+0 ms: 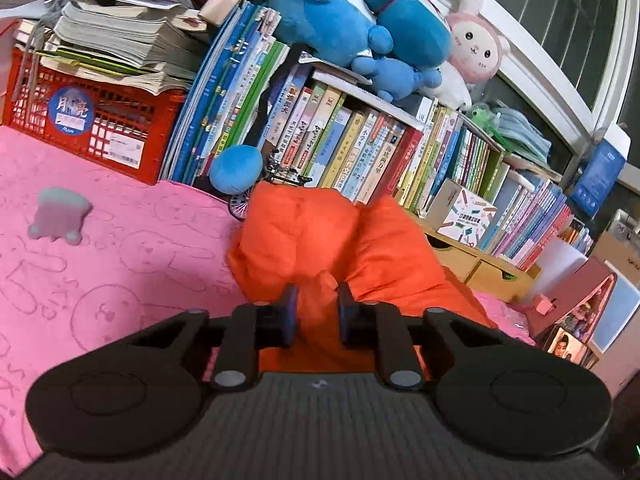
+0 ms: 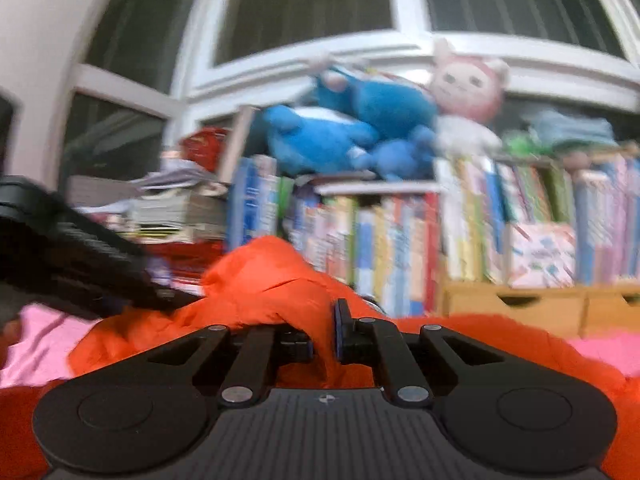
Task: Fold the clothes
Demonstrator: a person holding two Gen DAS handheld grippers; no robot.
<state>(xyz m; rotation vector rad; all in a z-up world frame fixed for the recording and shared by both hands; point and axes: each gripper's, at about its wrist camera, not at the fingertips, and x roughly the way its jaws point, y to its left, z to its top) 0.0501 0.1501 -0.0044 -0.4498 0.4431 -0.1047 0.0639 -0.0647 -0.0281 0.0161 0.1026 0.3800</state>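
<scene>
Both grippers pinch folds of a crumpled bright orange fabric garment (image 1: 320, 240), bunched up on a pink blanket printed with cartoon faces (image 1: 120, 260). The left gripper (image 1: 318, 312) and right gripper (image 2: 324, 334) each have their fingers clamped on cloth. A good fold probably needs both raised evenly, pulling the cloth taut. Packed bookshelves (image 1: 360, 148) and blue plush toys (image 1: 360, 28) stand behind.

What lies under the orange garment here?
The orange garment lies on a pink blanket, bunched between both claws. Whatever is beneath its folds stays covered.
</scene>
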